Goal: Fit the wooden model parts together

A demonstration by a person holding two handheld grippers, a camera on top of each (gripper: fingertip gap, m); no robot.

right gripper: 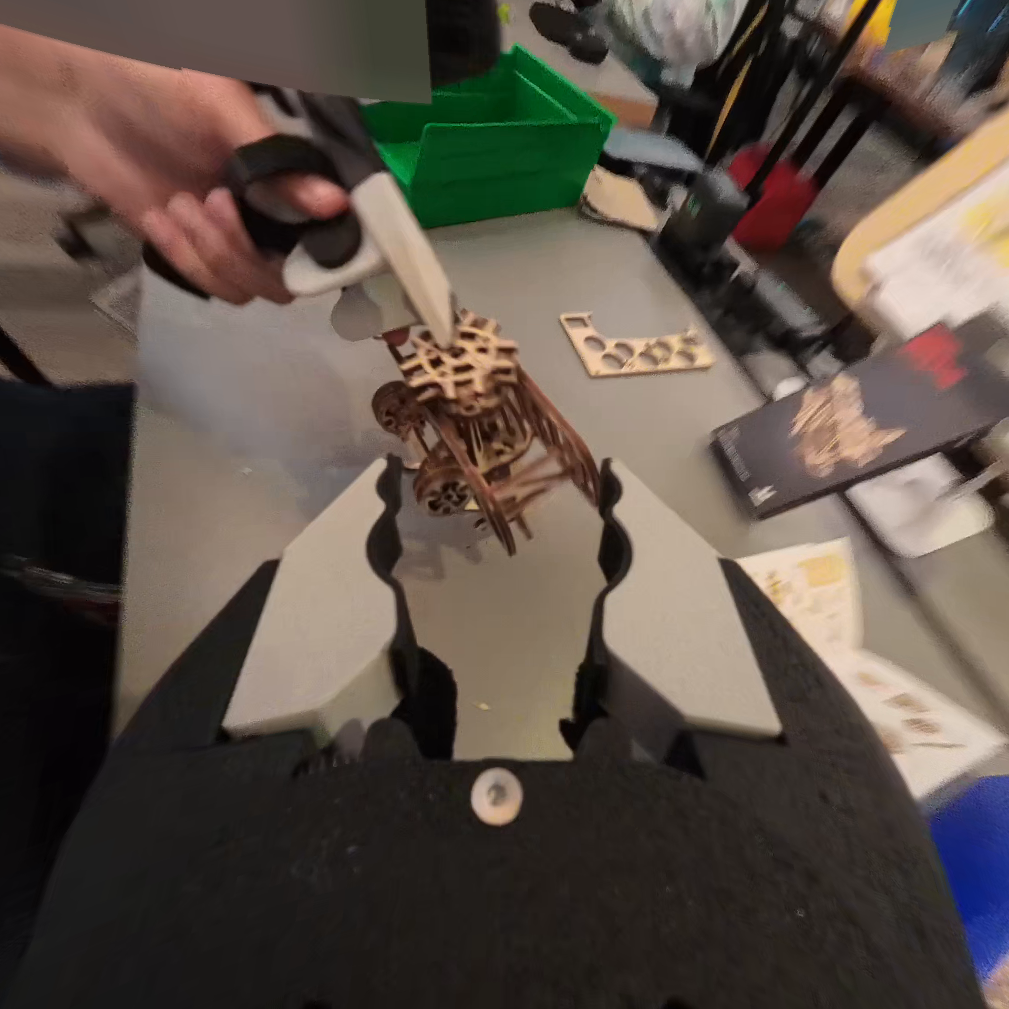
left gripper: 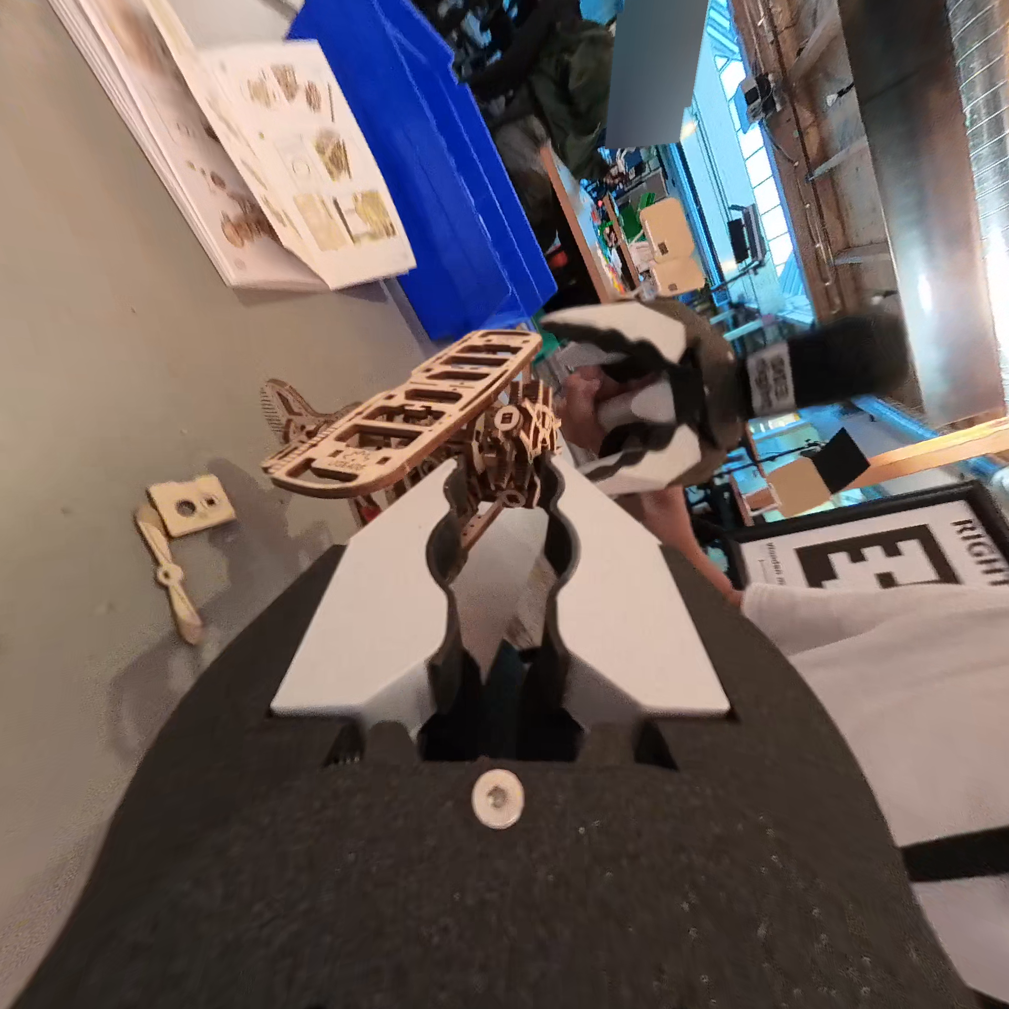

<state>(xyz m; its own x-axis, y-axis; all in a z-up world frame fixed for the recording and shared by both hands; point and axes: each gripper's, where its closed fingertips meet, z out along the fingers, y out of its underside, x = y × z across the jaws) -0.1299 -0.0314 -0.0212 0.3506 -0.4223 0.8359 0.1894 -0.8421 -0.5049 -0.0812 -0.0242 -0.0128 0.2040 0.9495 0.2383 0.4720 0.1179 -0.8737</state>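
Note:
A wooden biplane model (left gripper: 415, 404) is held off the grey table (left gripper: 82, 382). My left gripper (left gripper: 502, 480) is shut on the struts at its nose. In the right wrist view the model (right gripper: 464, 404) hangs tilted, wheels toward the camera, under the left gripper (right gripper: 426, 333) and a hand. My right gripper (right gripper: 499, 467) is open and empty, just short of the model, with a wing edge near its right fingertip. It also shows in the left wrist view (left gripper: 639, 393), facing the nose. A loose wooden propeller (left gripper: 169, 573) and a small holed plate (left gripper: 191, 505) lie on the table.
An open instruction booklet (left gripper: 284, 164) and a blue bin (left gripper: 437, 180) lie beyond the model. A green bin (right gripper: 491, 147), an emptied wooden part sheet (right gripper: 636, 346) and a black box (right gripper: 852, 431) are on the table's far side. A framed marker sign (left gripper: 873, 551) stands nearby.

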